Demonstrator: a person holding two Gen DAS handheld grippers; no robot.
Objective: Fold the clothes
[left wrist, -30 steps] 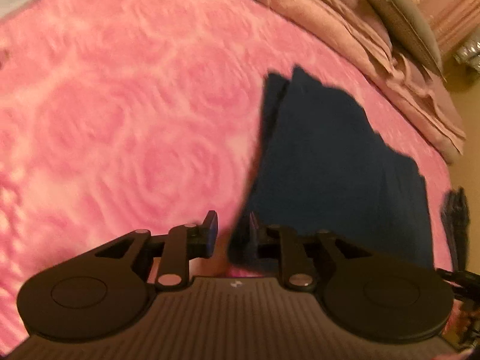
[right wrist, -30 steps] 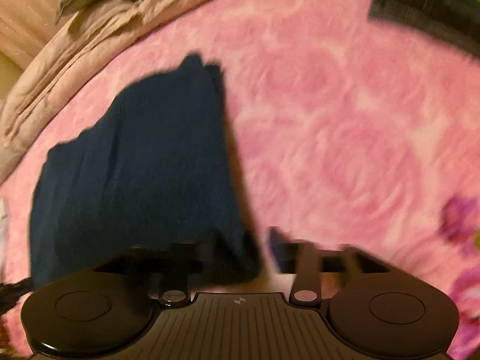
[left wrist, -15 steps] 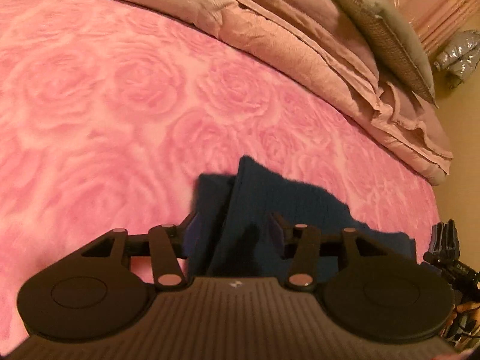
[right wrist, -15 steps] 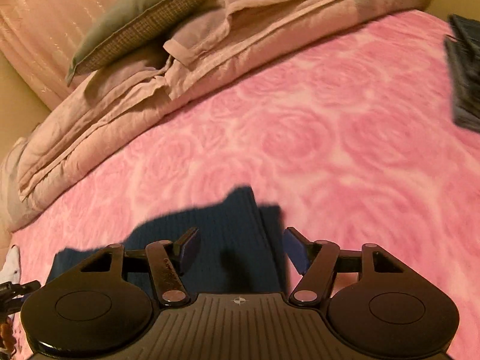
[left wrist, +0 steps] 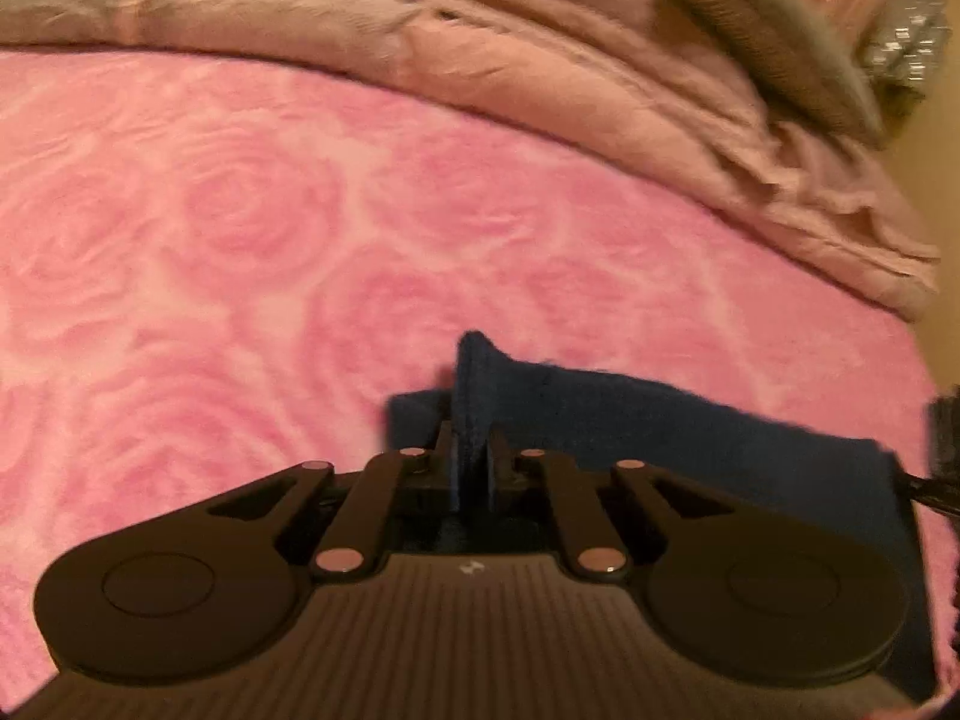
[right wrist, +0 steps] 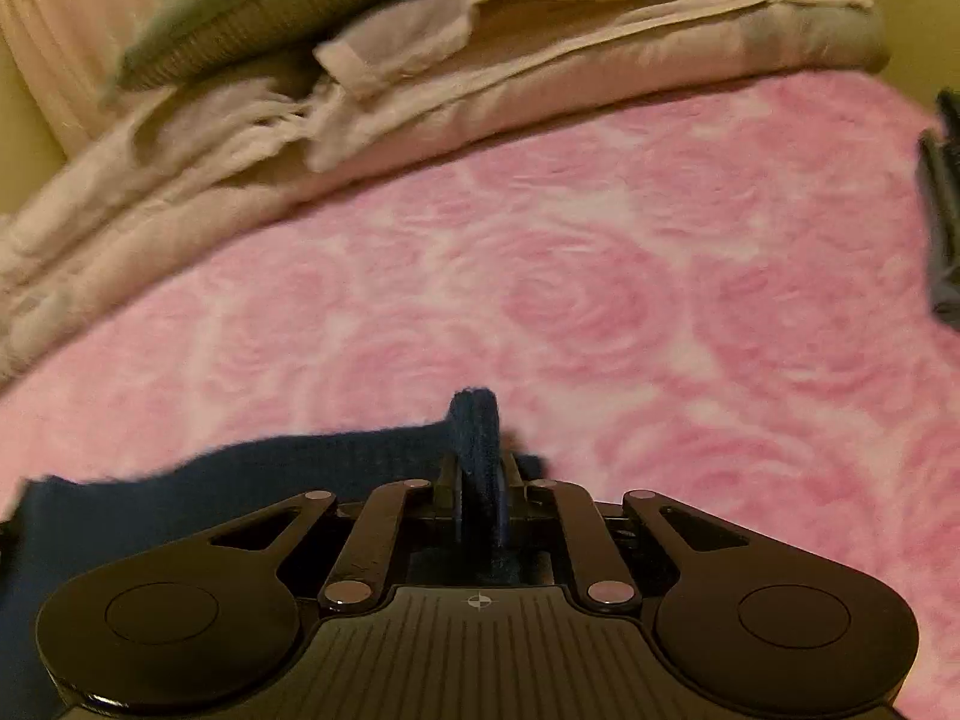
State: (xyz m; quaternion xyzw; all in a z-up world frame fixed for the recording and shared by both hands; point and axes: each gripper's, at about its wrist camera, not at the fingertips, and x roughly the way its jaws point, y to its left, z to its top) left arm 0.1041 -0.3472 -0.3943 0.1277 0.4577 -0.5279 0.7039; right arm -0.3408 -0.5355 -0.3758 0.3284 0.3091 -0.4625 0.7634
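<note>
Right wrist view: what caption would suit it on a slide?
Right gripper pinches a corner of the dark blue garment on the pink rose blanket.

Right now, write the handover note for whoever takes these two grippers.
Left gripper: jaws closing, a corner of the navy garment pinched between them.
Right gripper: shut on the other corner of the same garment.
The garment lies partly folded on the pink rose blanket, stretched between the two grippers. A rumpled beige quilt and a pillow lie beyond.
Done: both corners gripped.
Left: probably carry them over for the next fold, release, smooth flat.
</note>
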